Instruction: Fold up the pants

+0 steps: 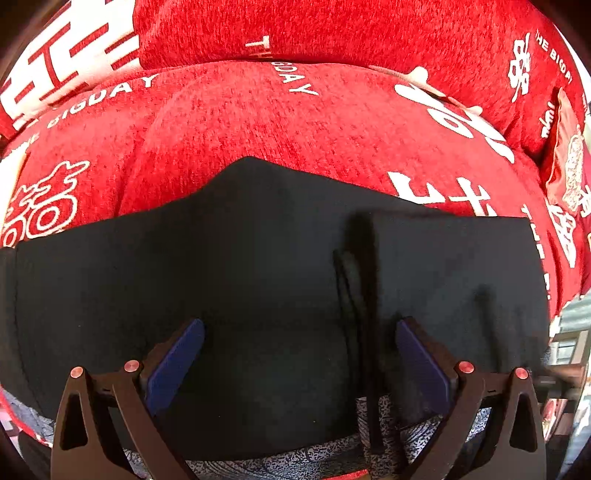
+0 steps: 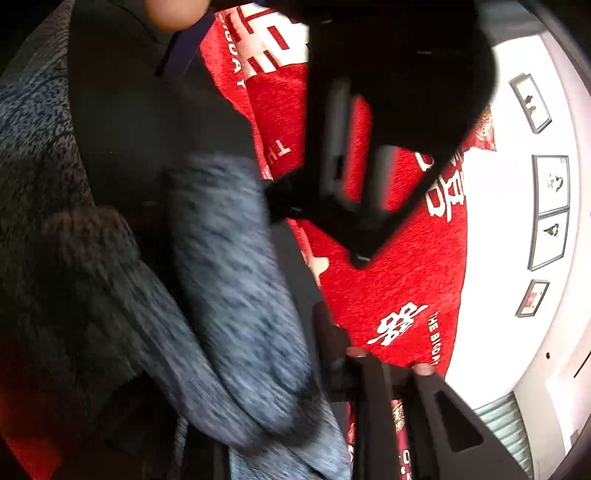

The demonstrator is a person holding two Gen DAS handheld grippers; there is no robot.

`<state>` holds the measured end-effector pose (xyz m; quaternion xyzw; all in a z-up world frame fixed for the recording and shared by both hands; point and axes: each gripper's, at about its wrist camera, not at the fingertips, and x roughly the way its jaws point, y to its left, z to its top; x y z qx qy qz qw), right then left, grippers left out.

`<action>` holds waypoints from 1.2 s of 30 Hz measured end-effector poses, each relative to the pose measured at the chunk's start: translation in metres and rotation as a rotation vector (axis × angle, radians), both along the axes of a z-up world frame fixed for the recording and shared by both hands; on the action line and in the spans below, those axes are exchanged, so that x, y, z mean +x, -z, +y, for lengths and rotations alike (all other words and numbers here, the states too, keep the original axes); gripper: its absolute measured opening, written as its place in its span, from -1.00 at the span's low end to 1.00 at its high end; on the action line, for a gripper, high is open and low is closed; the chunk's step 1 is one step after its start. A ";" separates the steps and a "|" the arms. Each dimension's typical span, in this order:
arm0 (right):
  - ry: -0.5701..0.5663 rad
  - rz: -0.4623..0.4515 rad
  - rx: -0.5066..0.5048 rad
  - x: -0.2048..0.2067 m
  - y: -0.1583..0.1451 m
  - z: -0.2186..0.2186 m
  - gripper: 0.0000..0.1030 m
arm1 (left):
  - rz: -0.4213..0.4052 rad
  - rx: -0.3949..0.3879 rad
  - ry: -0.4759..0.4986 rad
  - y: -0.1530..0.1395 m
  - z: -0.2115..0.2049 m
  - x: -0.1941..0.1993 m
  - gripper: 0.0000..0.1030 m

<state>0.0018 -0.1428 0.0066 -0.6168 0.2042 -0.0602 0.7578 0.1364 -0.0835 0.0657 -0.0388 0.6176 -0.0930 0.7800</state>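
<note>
The black pants point(image 1: 258, 280) lie spread on a red sofa cover, with a grey-blue speckled inner waistband point(image 1: 295, 459) at the near edge and a drawstring point(image 1: 354, 295) across the cloth. My left gripper point(image 1: 300, 365) is open just above the pants; its blue pads point(image 1: 173, 365) hold nothing. In the right wrist view the pants point(image 2: 122, 122) and their speckled lining point(image 2: 236, 295) are bunched and blurred. Only one finger point(image 2: 332, 354) of my right gripper shows, pressed against the cloth; the other is hidden.
The red sofa cover with white lettering point(image 1: 295, 122) runs up into the backrest point(image 1: 332, 29). A red cushion point(image 1: 565, 155) sits at the right. The left gripper's black body point(image 2: 369, 147) hangs in the right wrist view. A white wall with framed pictures point(image 2: 550, 206) is beyond.
</note>
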 end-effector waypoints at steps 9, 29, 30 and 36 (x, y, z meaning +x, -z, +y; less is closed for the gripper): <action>0.177 -0.045 -0.040 -0.011 -0.012 -0.114 0.43 | -0.011 0.024 -0.006 0.003 -0.005 -0.001 1.00; 0.343 0.470 1.172 0.037 -0.133 -0.186 0.61 | -0.069 0.092 0.056 -0.017 -0.024 -0.042 1.00; 0.354 0.499 1.172 0.041 -0.123 -0.181 0.61 | -0.053 0.108 0.066 -0.011 -0.025 -0.043 1.00; 0.487 0.547 1.124 0.087 -0.068 -0.167 0.88 | -0.040 0.073 0.060 0.000 -0.023 -0.045 1.00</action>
